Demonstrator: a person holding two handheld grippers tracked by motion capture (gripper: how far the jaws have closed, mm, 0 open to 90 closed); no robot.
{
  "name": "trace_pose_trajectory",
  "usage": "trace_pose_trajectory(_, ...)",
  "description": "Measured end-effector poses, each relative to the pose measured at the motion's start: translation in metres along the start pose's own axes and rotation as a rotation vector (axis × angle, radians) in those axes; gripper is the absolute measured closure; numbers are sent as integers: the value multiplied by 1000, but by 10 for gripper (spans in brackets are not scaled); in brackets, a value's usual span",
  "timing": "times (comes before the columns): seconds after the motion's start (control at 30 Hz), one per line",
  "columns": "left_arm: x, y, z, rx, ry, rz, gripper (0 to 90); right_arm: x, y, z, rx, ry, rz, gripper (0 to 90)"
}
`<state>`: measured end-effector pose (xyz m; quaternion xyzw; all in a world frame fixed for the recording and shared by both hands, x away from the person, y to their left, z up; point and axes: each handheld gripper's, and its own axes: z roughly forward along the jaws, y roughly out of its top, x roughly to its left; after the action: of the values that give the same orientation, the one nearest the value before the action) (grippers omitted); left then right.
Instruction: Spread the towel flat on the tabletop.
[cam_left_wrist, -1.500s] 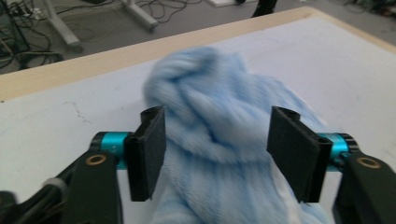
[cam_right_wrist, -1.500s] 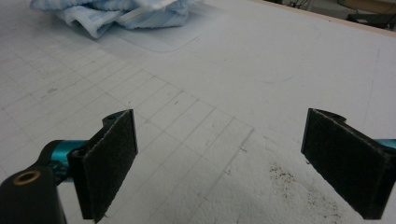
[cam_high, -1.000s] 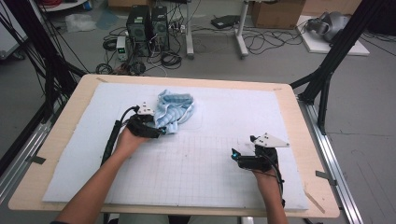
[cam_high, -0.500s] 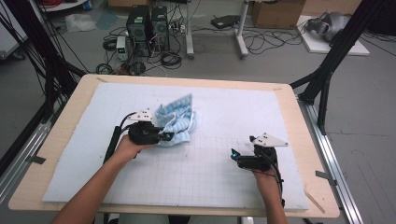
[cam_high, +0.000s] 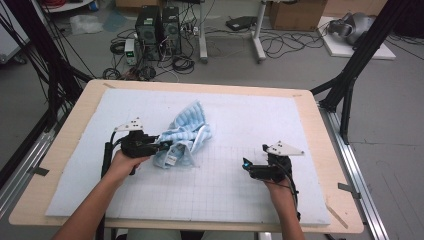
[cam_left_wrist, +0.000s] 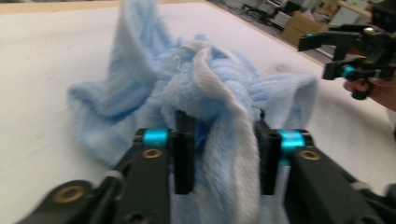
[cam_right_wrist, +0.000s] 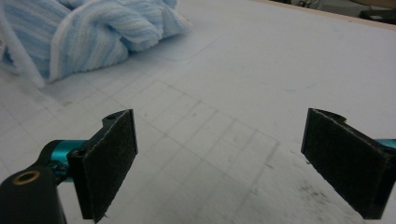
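Crumpled light-blue striped towel (cam_high: 186, 137), white-edged, bunched on the mat's left-centre

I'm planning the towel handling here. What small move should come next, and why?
Probably bring the right gripper toward the towel to take a free edge: its jaws stand open over bare mat, while the left gripper has bunched towel between its jaws.

bare mat (cam_high: 235, 195) between tools; towel (cam_high: 187, 135) bunched left.
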<state>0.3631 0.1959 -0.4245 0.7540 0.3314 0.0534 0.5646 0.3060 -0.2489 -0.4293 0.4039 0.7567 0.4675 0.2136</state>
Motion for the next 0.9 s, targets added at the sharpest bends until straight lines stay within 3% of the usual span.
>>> trace_pose_trajectory(0.07, 4, -4, -6, -2, 56, -13, 463, 4, 3, 6, 0, 24, 19, 98)
trace_pose_trajectory(0.23, 11, -11, -17, -17, 90, -33, 399, 26, 11, 21, 8, 83, -15, 105)
trace_pose_trajectory(0.37, 8, -11, -16, -17, 81, -8, 398, 41, 20, 33, 1, 126, -56, 260)
trace_pose_trajectory(0.4, 7, -11, -16, -19, 76, -1, 398, 41, 20, 33, 1, 126, -56, 260)
trace_pose_trajectory(0.43, 7, -11, -14, -18, 74, 2, 399, 48, 24, 42, 12, 166, -69, 345)
trace_pose_trajectory(0.47, 6, -11, -13, -12, 73, 10, 401, 52, 26, 47, 22, 178, -80, 386)
trace_pose_trajectory(0.53, 6, -11, -12, -1, 65, 16, 451, 60, 29, 56, 37, 187, -95, 459)
trace_pose_trajectory(0.57, 5, -12, -11, 5, 50, 23, 544, 66, 32, 63, 45, 193, -105, 484)
trace_pose_trajectory(0.6, 3, -12, -10, 26, 52, 63, 637, 71, 34, 69, 45, 192, -114, 493)
trace_pose_trajectory(0.7, 1, -12, -9, 31, 57, 93, 847, 83, 40, 85, 51, 199, -98, 499)
trace_pose_trajectory(0.83, 2, -12, -11, 26, 42, 85, 867, 94, 45, 103, 53, 206, -37, 437)
trace_pose_trajectory(0.9, 3, -12, -11, 26, 42, 85, 867, 97, 47, 112, 107, 175, -43, 470)
